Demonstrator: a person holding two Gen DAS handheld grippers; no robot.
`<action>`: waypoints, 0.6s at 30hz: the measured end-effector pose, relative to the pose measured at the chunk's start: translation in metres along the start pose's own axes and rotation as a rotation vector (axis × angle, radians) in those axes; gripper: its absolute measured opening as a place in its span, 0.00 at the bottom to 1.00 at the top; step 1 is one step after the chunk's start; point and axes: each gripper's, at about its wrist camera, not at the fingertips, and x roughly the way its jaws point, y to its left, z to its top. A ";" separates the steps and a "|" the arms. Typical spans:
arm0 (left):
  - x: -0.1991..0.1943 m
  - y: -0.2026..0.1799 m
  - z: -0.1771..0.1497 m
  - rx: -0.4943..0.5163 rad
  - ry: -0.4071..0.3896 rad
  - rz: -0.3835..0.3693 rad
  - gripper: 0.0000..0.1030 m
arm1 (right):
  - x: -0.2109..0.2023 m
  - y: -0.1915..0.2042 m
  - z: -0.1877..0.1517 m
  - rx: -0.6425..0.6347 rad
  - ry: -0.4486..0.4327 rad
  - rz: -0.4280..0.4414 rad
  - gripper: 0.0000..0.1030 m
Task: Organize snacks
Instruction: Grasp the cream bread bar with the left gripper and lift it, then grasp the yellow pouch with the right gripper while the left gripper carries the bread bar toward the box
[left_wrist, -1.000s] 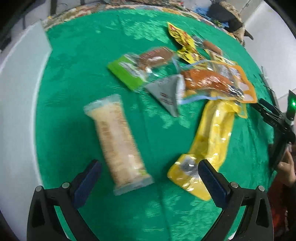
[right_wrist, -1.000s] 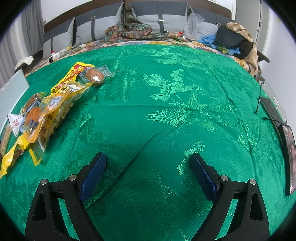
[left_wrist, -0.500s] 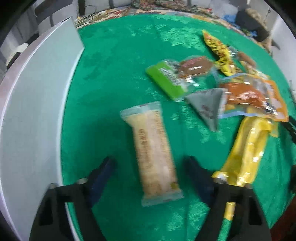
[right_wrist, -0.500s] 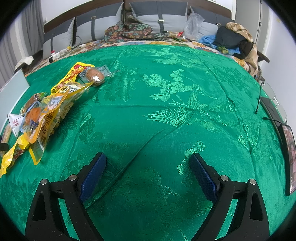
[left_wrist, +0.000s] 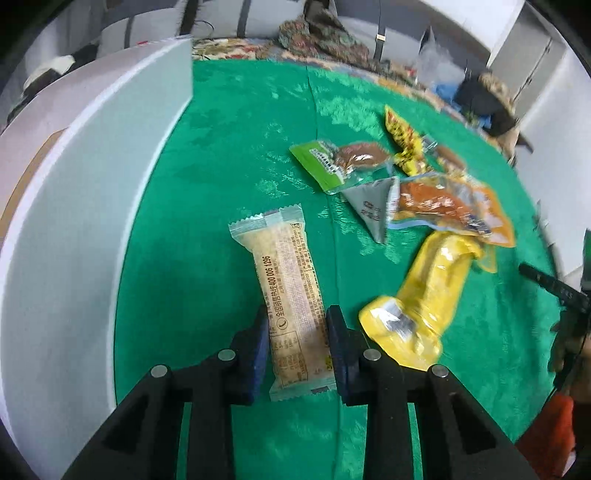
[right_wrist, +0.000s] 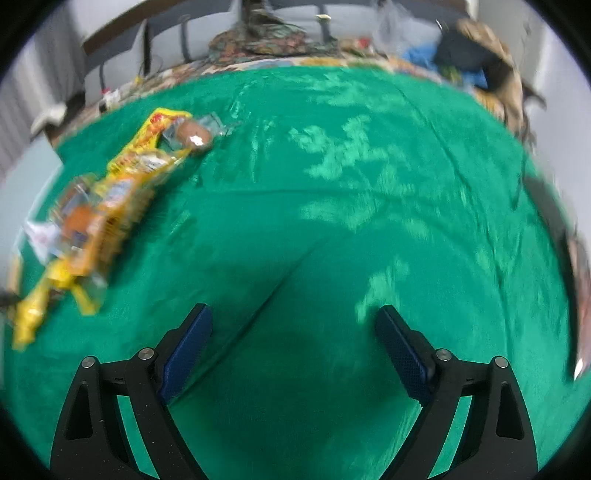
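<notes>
Left gripper (left_wrist: 297, 332), lower centre of the left wrist view: jaws just drawn in, blue pads pressed against both long edges of a pale cracker bar packet (left_wrist: 291, 291). Packet lying lengthwise up the middle of the frame on a green brocade cloth (left_wrist: 240, 147), near end between the pads, far end free.

Right gripper (right_wrist: 293, 347), low in the right wrist view: jaws wide apart, nothing between them but green cloth.

Right of the bar: a long yellow packet (left_wrist: 424, 306), an orange packet (left_wrist: 450, 206) overlapping its top, a grey triangular sachet (left_wrist: 369, 210), a green packet (left_wrist: 325, 166) and a yellow-red wrapper (left_wrist: 402, 140), heaped together at centre right. Same heap smeared by blur at the left edge of the right wrist view (right_wrist: 99, 210); print unreadable there.

White box wall (left_wrist: 92, 221) curving down the left of the frame, top cut off by the edge. Patterned bedding and dark clutter beyond the cloth at the top, contents hard to make out. Far right edge: part of a dark tool and a hand, mostly cropped.
</notes>
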 end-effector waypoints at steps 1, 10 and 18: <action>-0.005 0.000 -0.003 -0.010 -0.015 -0.011 0.28 | -0.006 0.000 -0.004 0.034 0.010 0.034 0.90; -0.057 0.004 -0.029 -0.063 -0.130 -0.076 0.28 | -0.047 0.039 -0.051 0.271 0.082 0.288 0.90; -0.091 0.010 -0.046 -0.086 -0.199 -0.075 0.28 | 0.010 0.186 -0.006 0.220 0.177 0.190 0.88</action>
